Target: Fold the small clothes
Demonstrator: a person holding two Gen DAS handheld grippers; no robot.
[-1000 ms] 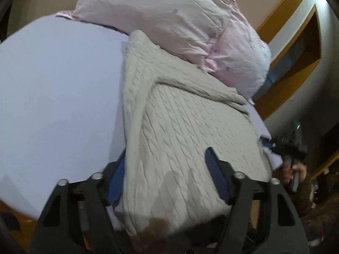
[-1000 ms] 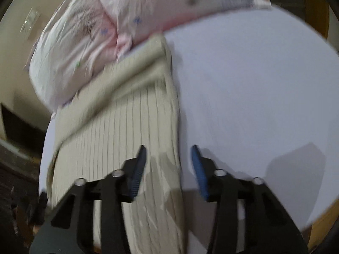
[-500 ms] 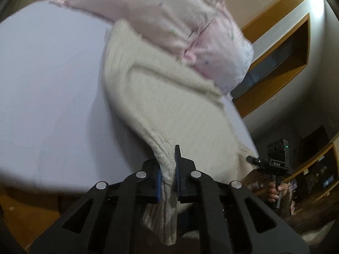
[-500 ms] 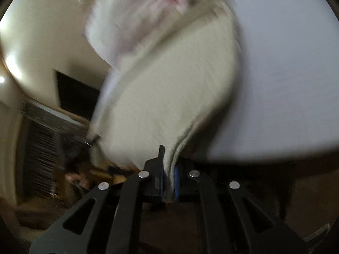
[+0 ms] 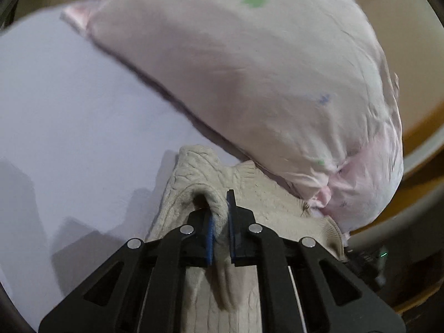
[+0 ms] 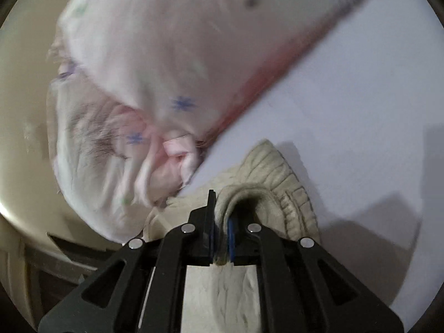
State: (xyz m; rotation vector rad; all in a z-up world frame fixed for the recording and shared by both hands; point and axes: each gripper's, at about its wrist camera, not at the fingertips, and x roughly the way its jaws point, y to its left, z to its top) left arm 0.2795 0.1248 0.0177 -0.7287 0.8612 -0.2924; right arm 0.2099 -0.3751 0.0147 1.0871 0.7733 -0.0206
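White sheet (image 5: 69, 116) fills the left of the left view, pink pillow (image 5: 263, 69) bulking across the top. Left gripper (image 5: 220, 222) pinches a sweater (image 5: 194, 172) fold at lower centre. In the right view, right gripper (image 6: 220, 222) clamps the sweater (image 6: 277, 172) edge too, below the pillow (image 6: 166, 55).
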